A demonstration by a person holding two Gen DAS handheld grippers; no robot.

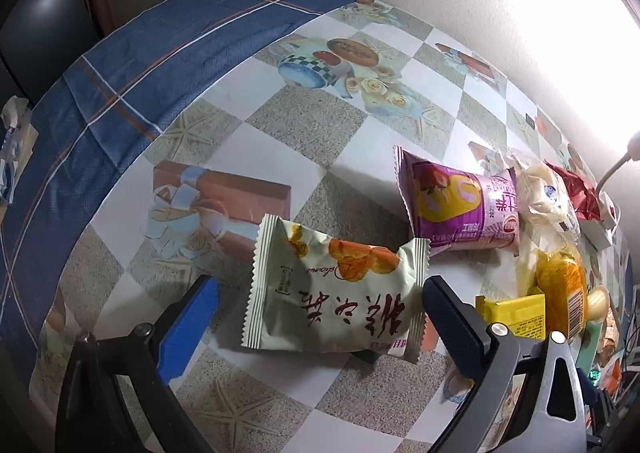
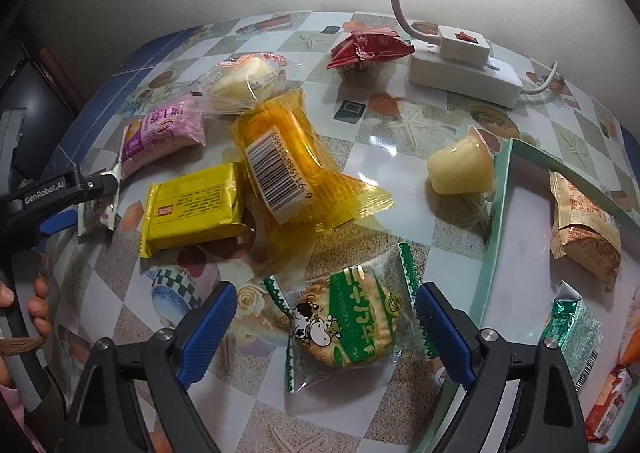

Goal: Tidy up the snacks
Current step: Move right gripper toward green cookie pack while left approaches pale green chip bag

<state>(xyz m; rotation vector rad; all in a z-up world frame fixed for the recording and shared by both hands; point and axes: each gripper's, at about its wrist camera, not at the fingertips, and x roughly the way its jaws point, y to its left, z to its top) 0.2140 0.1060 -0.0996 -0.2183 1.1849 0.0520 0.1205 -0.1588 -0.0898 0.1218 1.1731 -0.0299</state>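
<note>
In the left wrist view my left gripper (image 1: 320, 305) is open, its blue pads either side of a white snack packet (image 1: 336, 289) with orange pictures that lies on the table. A purple packet (image 1: 456, 209), a clear bun packet (image 1: 544, 193) and yellow packets (image 1: 556, 293) lie to its right. In the right wrist view my right gripper (image 2: 324, 317) is open around a green-and-clear biscuit packet (image 2: 344, 317). A yellow block packet (image 2: 196, 205), an orange packet with a barcode (image 2: 288, 169) and a jelly cup (image 2: 460, 165) lie beyond. The left gripper (image 2: 92, 189) shows at the left edge.
A glass tray (image 2: 504, 189) at the right holds a brown packet (image 2: 580, 229), a green one (image 2: 572, 333) and an orange one (image 2: 612, 393). A white power strip (image 2: 464, 73) with a lamp and a red packet (image 2: 368, 49) stand at the back. Blue cloth (image 1: 140, 65) covers the table's left side.
</note>
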